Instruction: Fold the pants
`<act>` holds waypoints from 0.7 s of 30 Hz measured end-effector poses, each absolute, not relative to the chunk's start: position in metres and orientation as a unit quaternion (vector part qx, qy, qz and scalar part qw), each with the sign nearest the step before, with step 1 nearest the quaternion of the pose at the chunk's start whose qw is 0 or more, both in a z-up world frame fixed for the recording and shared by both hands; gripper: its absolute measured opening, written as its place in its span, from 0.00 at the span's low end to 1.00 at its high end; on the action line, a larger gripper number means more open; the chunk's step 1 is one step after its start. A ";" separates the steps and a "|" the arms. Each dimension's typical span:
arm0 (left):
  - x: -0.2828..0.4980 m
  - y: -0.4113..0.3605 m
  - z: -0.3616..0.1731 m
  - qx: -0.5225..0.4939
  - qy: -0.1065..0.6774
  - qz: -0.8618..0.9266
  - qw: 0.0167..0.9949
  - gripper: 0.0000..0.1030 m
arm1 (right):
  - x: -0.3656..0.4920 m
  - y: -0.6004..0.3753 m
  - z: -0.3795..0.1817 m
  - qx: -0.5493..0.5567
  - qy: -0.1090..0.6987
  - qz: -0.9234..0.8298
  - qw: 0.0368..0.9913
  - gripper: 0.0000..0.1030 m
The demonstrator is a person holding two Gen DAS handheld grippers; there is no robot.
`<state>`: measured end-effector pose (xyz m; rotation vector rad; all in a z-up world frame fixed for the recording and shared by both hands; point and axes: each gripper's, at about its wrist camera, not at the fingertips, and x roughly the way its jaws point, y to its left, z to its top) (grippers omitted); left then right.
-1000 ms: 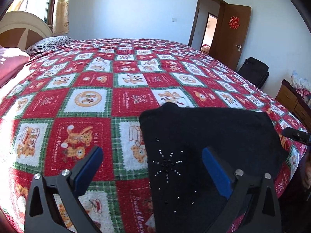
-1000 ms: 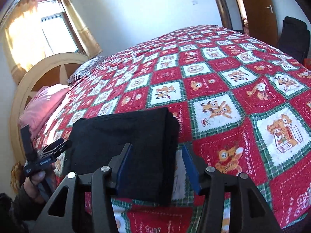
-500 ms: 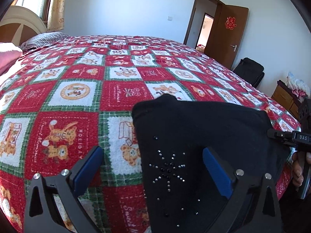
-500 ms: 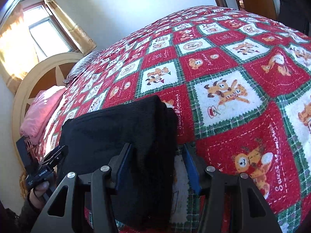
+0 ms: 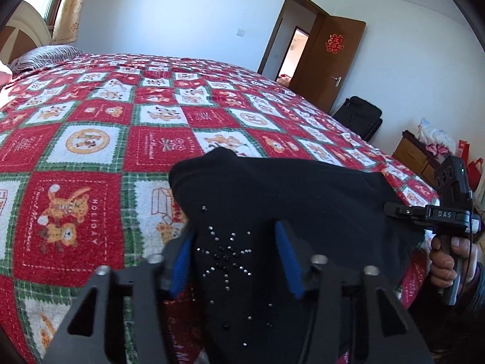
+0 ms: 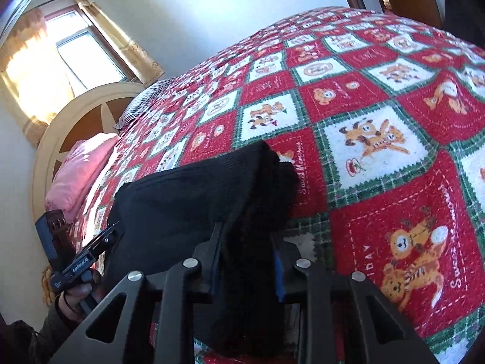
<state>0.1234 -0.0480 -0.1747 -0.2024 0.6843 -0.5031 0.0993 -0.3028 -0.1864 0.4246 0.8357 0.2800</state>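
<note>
Two claws: both work on one pair of black pants (image 5: 291,206) at the near edge of the bed (image 5: 100,151).
Pants: folded into a thick dark bundle, lying on the red, white and green bear-patterned quilt (image 6: 379,151); a starburst of small studs (image 5: 225,253) faces up on the end nearest the left claw.
Left claw (image 5: 235,262): blue pads (image 5: 286,261) drawn in on either side of the studded end; whether they actually pinch the cloth I cannot tell.
Right claw (image 6: 247,262): closed tight on the other end of the bundle, fabric bulging out between its pads.
Hands: each grips a black handle, the right hand (image 5: 448,261) seen from the left camera, the left hand (image 6: 75,297) from the right.
Room: pink pillow (image 6: 78,170) by the curved headboard (image 6: 75,121), brown door (image 5: 330,60) open across the room.
</note>
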 end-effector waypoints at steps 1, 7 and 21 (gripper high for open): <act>0.124 -0.046 -0.174 -0.105 0.334 -0.245 0.904 0.27 | 0.097 -0.300 -0.183 0.198 0.396 0.136 0.886 0.25; 0.115 -0.038 -0.161 -0.123 0.323 -0.254 0.903 0.13 | 0.086 -0.277 -0.151 0.150 0.366 0.156 0.905 0.24; 0.095 0.072 -0.119 -0.150 0.256 -0.124 0.947 0.11 | 0.204 -0.149 -0.117 0.100 0.363 0.286 0.881 0.24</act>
